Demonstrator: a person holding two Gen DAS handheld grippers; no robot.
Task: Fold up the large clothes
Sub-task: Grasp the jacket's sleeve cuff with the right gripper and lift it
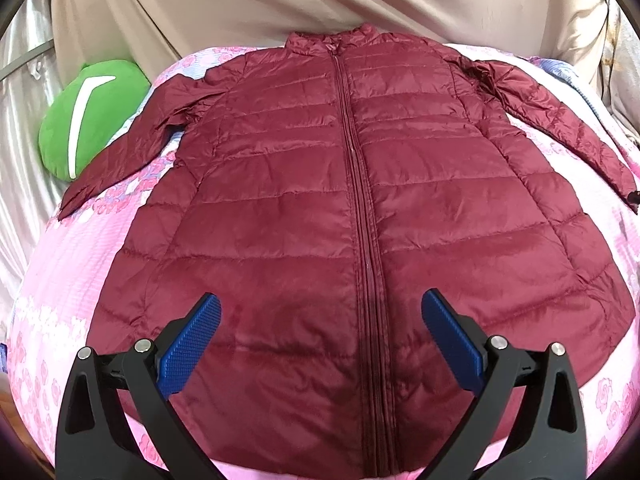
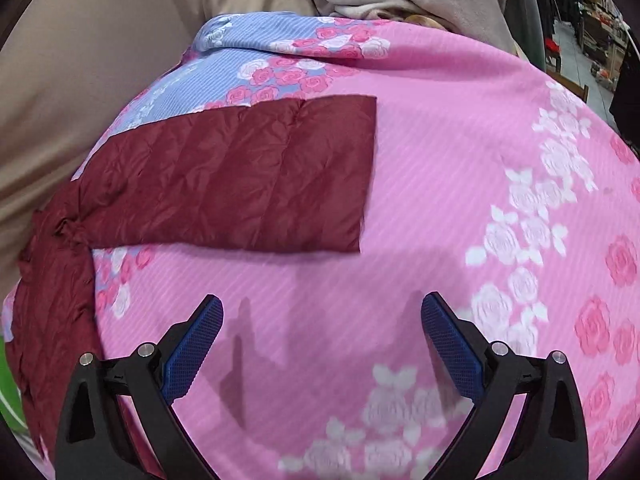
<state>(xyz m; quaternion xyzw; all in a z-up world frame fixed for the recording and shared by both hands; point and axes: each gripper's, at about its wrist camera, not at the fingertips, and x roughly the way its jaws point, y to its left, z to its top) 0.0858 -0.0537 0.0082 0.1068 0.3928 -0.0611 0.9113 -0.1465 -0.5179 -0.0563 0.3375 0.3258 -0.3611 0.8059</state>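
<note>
bed (image 1: 60, 280): pink rose cover, bare room along the lower and right parts of the right view | jacket (image 1: 352, 208): dark red, flat, zipped, fills mid frame, hem at the bottom edge | sleeve (image 2: 248, 176): straight, cuff edge mid frame | green cushion (image 1: 88, 120): upper left | left gripper (image 1: 320, 308): wide open, empty, over hem | right gripper (image 2: 322, 312): wide open, empty, over bare cover

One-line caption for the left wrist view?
Open left gripper hovers over a zipped maroon jacket spread flat on a pink floral bedsheet.
</note>
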